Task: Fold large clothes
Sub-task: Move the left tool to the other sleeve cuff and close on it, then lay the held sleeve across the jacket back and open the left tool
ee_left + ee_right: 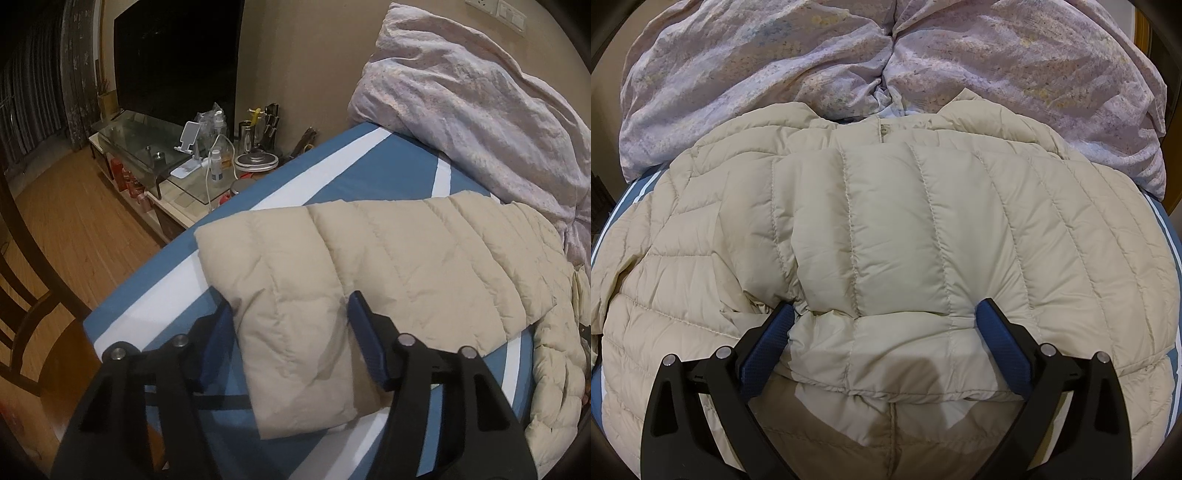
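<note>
my left gripper (291, 306) sits low over the bed (332, 177), jaws spread wide around the cuff end of a sleeve (295, 350) of the beige down jacket (424, 251). my right gripper (886, 310) is level, jaws spread around a puffy folded part of the jacket (886, 229). the jacket lies on the bed, collar toward the lilac duvet (775, 66); the sleeve's long axis crosses the body.

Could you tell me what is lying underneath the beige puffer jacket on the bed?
The puffer jacket lies on a blue sheet with white stripes; the lilac duvet is bunched behind it. Whether anything else lies beneath the jacket cannot be seen, since it is covered.
</note>
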A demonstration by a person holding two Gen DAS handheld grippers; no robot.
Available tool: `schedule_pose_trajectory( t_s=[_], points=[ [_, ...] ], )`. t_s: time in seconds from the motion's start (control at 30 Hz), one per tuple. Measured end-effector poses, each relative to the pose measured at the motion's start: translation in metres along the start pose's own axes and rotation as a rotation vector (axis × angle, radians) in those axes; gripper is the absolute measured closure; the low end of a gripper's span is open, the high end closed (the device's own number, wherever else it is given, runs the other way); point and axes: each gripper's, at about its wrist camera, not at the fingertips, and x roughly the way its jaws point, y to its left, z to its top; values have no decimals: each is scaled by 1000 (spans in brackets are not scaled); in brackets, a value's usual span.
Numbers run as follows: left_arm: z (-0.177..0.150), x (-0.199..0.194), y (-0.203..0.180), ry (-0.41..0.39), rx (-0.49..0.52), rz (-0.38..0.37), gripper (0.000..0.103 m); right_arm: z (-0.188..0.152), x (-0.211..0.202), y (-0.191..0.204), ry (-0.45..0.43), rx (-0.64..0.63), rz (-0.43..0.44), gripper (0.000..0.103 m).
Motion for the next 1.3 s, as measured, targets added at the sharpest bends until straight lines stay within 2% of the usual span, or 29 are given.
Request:
schedule_pose_trajectory(
  t_s=[0.27,0.47,0.9,1.17,1.3],
  points=[
    [1,2,-7,5,16,-28,76,0,0,-1,0,0,1,2],
    [0,2,-10,11,24,-50,86,0,0,0,-1,1,1,2],
    [0,1,-15,5,30,-48,97,0,0,0,-1,1,2,2],
    [17,-21,-31,-62,68,-56,98,0,0,-1,6,-1,4,2],
    [32,-38,-57,-106,117,-79,98,3,0,1,25,-9,5,2]
  ],
)
